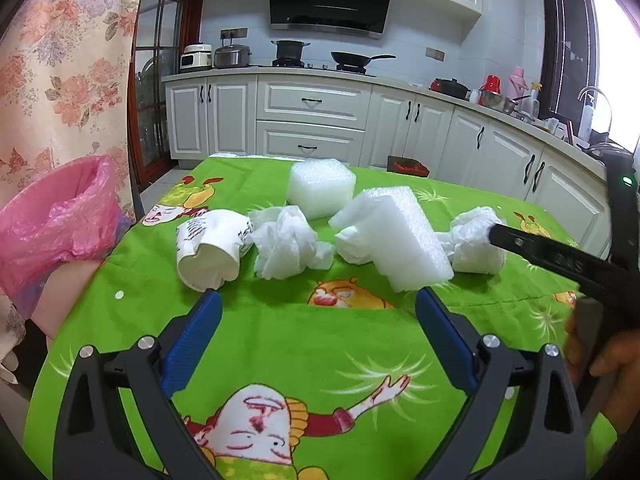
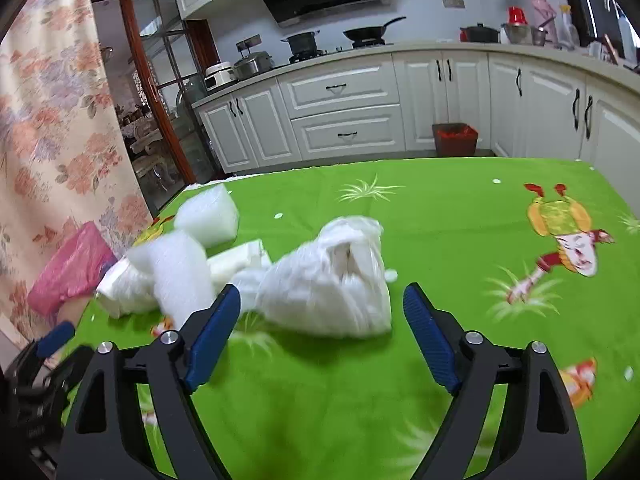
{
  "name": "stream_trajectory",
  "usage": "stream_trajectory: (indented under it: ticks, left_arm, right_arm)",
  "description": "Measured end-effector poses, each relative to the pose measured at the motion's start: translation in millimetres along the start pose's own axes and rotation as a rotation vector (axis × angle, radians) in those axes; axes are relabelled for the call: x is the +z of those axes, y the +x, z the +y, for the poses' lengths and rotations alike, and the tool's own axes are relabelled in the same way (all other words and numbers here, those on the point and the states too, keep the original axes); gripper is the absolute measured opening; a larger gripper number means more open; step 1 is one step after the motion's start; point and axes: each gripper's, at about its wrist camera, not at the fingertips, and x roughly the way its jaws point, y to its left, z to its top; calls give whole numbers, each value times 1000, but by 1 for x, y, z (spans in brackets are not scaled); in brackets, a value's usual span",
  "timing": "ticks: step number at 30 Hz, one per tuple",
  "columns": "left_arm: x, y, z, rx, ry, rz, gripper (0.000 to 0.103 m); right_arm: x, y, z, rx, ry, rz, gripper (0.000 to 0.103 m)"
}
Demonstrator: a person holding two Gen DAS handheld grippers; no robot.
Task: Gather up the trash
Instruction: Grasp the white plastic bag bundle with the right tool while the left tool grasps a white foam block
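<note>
Trash lies on a green cartoon tablecloth (image 1: pixel 280 328): a crushed paper cup (image 1: pixel 210 250), a crumpled tissue (image 1: pixel 286 246), two white foam blocks (image 1: pixel 320 188) (image 1: pixel 394 236), and a crumpled white paper wad (image 1: pixel 476 240). My left gripper (image 1: pixel 318 304) is open and empty, just short of the cup and tissue. My right gripper (image 2: pixel 322 300) is open, with the paper wad (image 2: pixel 332 276) just ahead between its fingers. The right gripper's arm shows in the left view (image 1: pixel 560 260), its tip at that wad. A bin with a pink bag (image 1: pixel 48 228) stands at the table's left edge.
White kitchen cabinets (image 1: pixel 312 120) and a counter with pots run behind the table. A floral curtain (image 1: pixel 60 60) hangs at the left. A small brown bin (image 2: pixel 455 138) stands on the floor by the cabinets. The foam blocks (image 2: pixel 180 268) lie left of the wad.
</note>
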Motion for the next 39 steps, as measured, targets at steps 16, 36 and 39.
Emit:
stream_trajectory:
  ticks: [16, 36, 39]
  left_arm:
    - [15, 21, -23, -19, -29, 4, 94]
    - [33, 87, -83, 6, -6, 66, 42]
    - [25, 75, -86, -23, 17, 61, 41]
  right_arm:
    - [-2, 8, -11, -16, -35, 34, 45]
    - [-32, -71, -55, -98, 125, -92, 44]
    - [-37, -72, -52, -91, 128, -89, 44]
